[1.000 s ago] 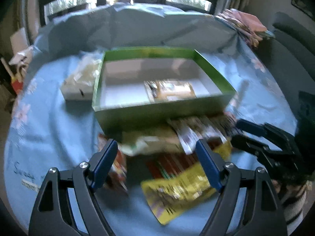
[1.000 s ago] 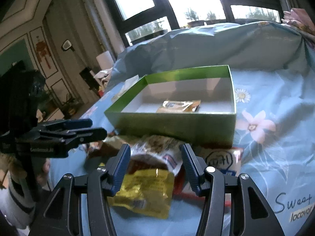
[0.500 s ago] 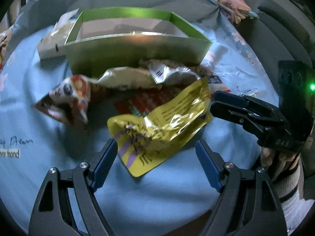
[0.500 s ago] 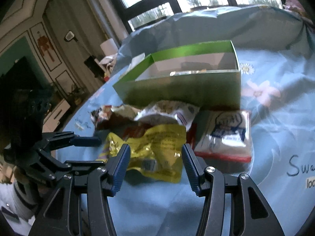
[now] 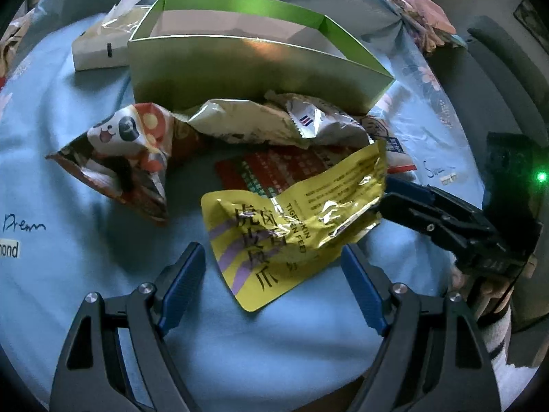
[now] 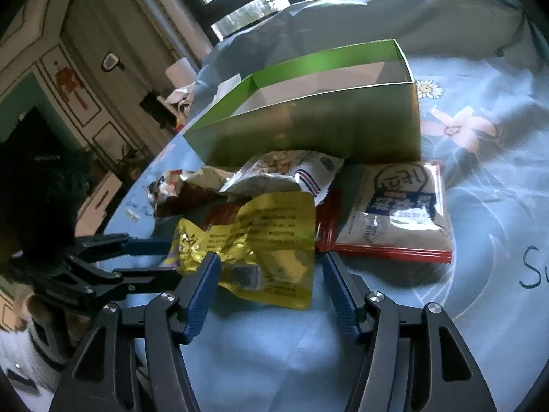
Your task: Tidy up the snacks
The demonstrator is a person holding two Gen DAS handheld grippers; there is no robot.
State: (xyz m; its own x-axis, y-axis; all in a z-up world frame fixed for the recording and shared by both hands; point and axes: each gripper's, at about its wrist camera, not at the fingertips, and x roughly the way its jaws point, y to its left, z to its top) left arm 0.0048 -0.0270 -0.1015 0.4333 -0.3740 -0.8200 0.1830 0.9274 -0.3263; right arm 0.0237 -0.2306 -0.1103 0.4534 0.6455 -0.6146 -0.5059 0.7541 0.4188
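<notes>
Blue-padded fingers [image 5: 185, 281] of the left gripper [image 5: 274, 288] stand wide apart just above a pale blue flowered cloth [image 5: 85, 257] covering the desk, with the near corner of a crinkled yellow foil snack packet [image 5: 291, 237] lying between their tips; the pads are not touching it. From the right wrist view, the right gripper [image 6: 271, 285] has its blue fingers [image 6: 338, 295] opening, set either side of the same yellow packet [image 6: 271, 240]; the left pad sits against the packet's edge, but nothing is clamped. Each gripper shows in the other's view, coming in low from the side, with a striped sleeve [image 5: 497, 340] behind the right one. Under the yellow packet lies a flat red printed packet [image 5: 274, 168]. Just to its right is a clear-fronted pouch with a red border and blue lettering [image 6: 398, 213]. Beyond these, a crumpled orange bag with a cartoon panda face [image 5: 127, 151] lies to the left, touching a creased white and silver wrapper [image 5: 274, 123]. Behind the heap, and touching the wrapper, stands an open green cardboard box with a pale inside [image 5: 247, 65]. Left of the box rests a small white carton with clear plastic on top [image 5: 99, 48]. Farthest off, dark-framed windows [image 6: 240, 0] show daylight.
</notes>
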